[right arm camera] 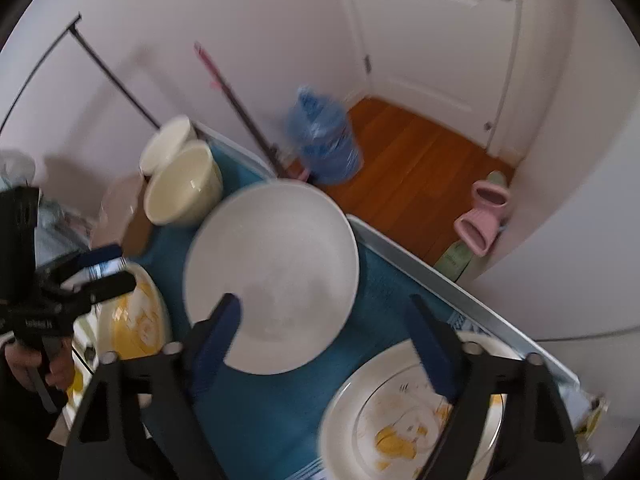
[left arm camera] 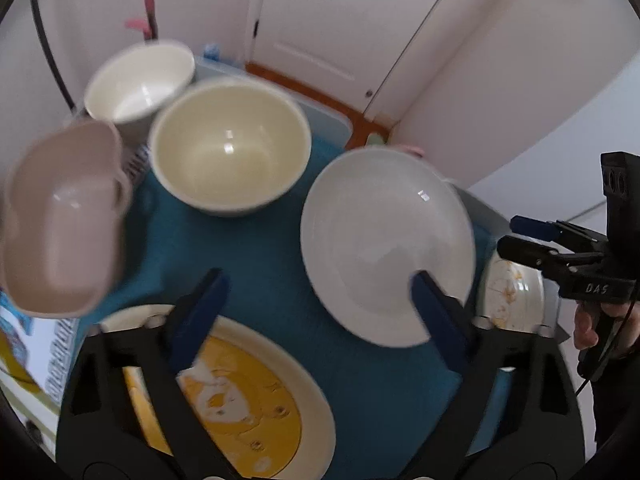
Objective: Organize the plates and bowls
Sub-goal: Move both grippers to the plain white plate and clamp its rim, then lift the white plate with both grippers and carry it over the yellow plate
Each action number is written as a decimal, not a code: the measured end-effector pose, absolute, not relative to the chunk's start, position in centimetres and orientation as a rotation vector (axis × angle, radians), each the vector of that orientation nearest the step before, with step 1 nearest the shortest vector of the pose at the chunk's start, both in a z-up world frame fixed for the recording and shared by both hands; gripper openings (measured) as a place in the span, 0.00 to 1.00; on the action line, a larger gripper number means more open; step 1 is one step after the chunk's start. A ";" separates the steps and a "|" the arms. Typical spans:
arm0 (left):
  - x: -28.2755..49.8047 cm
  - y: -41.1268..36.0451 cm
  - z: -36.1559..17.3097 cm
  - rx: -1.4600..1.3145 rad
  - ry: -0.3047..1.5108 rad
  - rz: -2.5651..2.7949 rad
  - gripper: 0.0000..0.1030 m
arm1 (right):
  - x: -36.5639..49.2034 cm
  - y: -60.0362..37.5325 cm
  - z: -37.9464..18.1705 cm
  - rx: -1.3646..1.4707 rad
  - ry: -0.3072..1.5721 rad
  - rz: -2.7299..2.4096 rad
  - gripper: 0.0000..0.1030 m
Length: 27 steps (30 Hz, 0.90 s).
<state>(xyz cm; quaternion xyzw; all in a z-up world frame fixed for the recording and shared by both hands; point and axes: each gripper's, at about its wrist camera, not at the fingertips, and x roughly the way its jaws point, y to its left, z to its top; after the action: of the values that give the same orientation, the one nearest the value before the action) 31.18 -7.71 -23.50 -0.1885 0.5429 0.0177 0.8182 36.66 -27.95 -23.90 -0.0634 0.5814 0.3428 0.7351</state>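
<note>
Dishes sit on teal cloth over desk. White plate at centre; cream bowl behind it, white bowl further back, pinkish container on left. Left hand-held gripper released, nothing betw. its blue fingers, above yellow plate. Right hand-held gripper also released, above patterned plate & white plate's near rim.

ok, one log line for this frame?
left gripper: open, empty, over yellow plate | right gripper: open, empty, between white plate and patterned plate
</note>
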 end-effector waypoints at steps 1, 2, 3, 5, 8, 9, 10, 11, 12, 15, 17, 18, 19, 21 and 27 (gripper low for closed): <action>31.6 -7.7 -24.2 -0.412 1.177 0.038 0.70 | 37.1 -27.8 -25.0 -0.145 1.296 0.769 0.68; 31.9 -7.8 -25.2 -0.423 1.196 0.037 0.68 | 37.4 -27.6 -26.0 -0.144 1.315 0.782 0.63; 32.2 -7.9 -25.7 -0.426 1.206 0.037 0.66 | 37.7 -27.5 -26.7 -0.139 1.332 0.791 0.59; 32.5 -8.1 -26.7 -0.420 1.222 0.036 0.65 | 37.9 -27.4 -27.6 -0.135 1.354 0.811 0.55; 32.9 -8.5 -27.2 -0.396 1.234 0.039 0.65 | 37.9 -27.2 -28.5 -0.135 1.371 0.827 0.48; 33.0 -8.5 -27.4 -0.394 1.236 0.034 0.64 | 38.0 -27.2 -28.8 -0.131 1.375 0.832 0.44; 33.1 -8.6 -27.6 -0.392 1.239 0.031 0.62 | 38.0 -27.2 -29.0 -0.127 1.380 0.835 0.41; 33.3 -8.7 -27.7 -0.387 1.242 0.032 0.59 | 38.1 -27.2 -29.2 -0.123 1.385 0.838 0.36; 33.3 -8.7 -27.8 -0.383 1.245 0.031 0.54 | 38.2 -27.1 -29.4 -0.119 1.391 0.843 0.33; 33.5 -8.8 -28.3 -0.371 1.257 0.028 0.48 | 38.5 -27.0 -30.0 -0.115 1.393 0.838 0.32; 33.5 -9.0 -28.5 -0.357 1.259 0.025 0.45 | 38.5 -27.1 -30.0 -0.094 1.387 0.846 0.29; 33.5 -9.0 -28.6 -0.352 1.260 0.021 0.35 | 38.5 -27.2 -30.2 -0.084 1.390 0.847 0.25; 33.6 -9.0 -28.7 -0.344 1.266 0.017 0.21 | 38.6 -27.1 -30.3 -0.080 1.395 0.850 0.23; 33.6 -9.3 -28.6 -0.336 1.261 0.019 0.20 | 38.6 -27.0 -30.5 -0.088 1.390 0.843 0.19; 33.4 -10.5 -27.8 -0.290 1.251 0.037 0.20 | 38.7 -27.1 -30.6 -0.082 1.386 0.837 0.16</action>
<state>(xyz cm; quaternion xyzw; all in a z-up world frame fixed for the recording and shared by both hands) 33.45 -10.51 -27.78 -0.1351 0.5835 0.0173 0.8006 38.70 -27.15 -30.58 -0.0365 0.6197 0.3743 0.6889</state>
